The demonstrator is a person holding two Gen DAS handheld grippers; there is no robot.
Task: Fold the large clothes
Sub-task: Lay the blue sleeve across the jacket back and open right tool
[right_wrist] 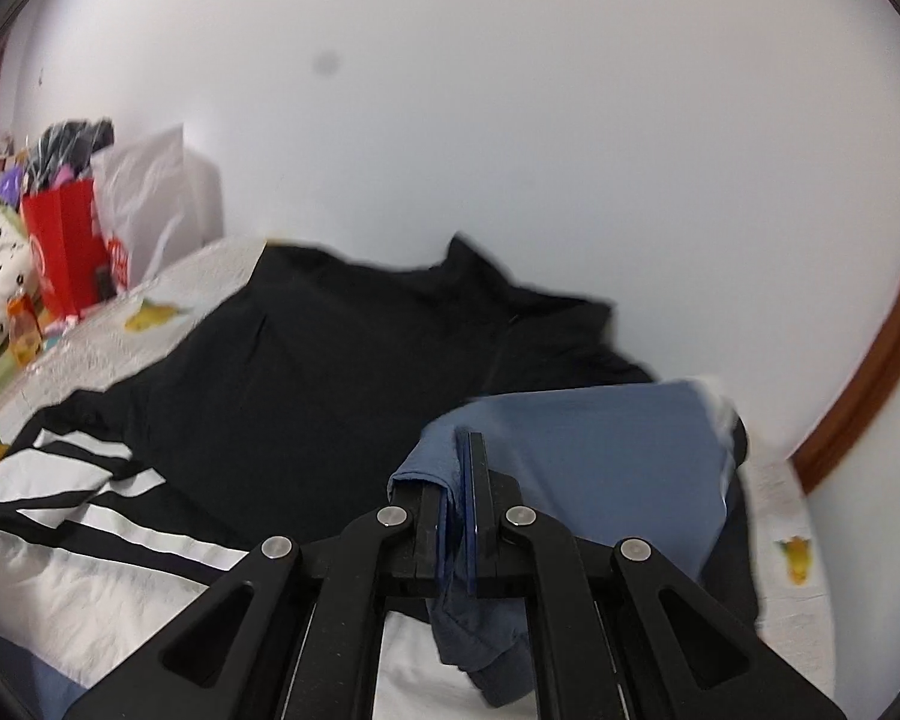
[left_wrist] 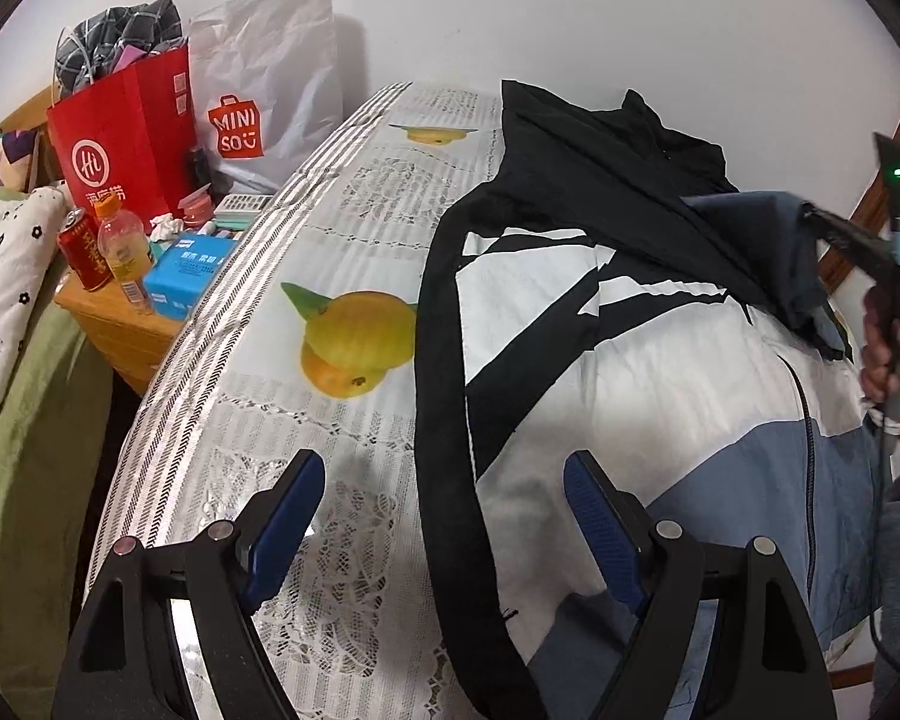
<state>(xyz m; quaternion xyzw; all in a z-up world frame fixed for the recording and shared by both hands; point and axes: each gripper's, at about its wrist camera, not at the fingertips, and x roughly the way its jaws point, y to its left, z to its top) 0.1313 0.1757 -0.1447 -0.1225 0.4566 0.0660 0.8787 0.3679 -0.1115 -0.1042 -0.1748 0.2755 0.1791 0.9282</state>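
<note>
Covering most of the lemon-print bedspread (left_wrist: 354,276), the jacket (left_wrist: 600,360) lies spread out with its black upper part toward the wall and its white and blue panels nearer the cameras; every place below is given against this jacket.

Biggest risk, as I judge it: the fold going crooked. The blue sleeve (right_wrist: 600,456) is lifted over the jacket's far right side, and if it is carried across unevenly it may drag the black shoulder with it and bunch the body, which already shows creases near the collar.

Next, a slip. The right gripper (right_wrist: 459,516) is clamped tight on an edge of that blue cloth, with a loose wad hanging below the jaws; thin, slick fabric could slide out mid-swing and drop in a heap on the jacket.

Smaller still: the left gripper (left_wrist: 444,516) hovers spread wide over the jacket's near left hem, holding nothing, so nothing pins the body down while the sleeve is pulled.

Least, the bottle (left_wrist: 123,252) and can (left_wrist: 84,252) on the nightstand (left_wrist: 120,324), well left of the jacket, seem safe unless the bedspread gets tugged.
</note>
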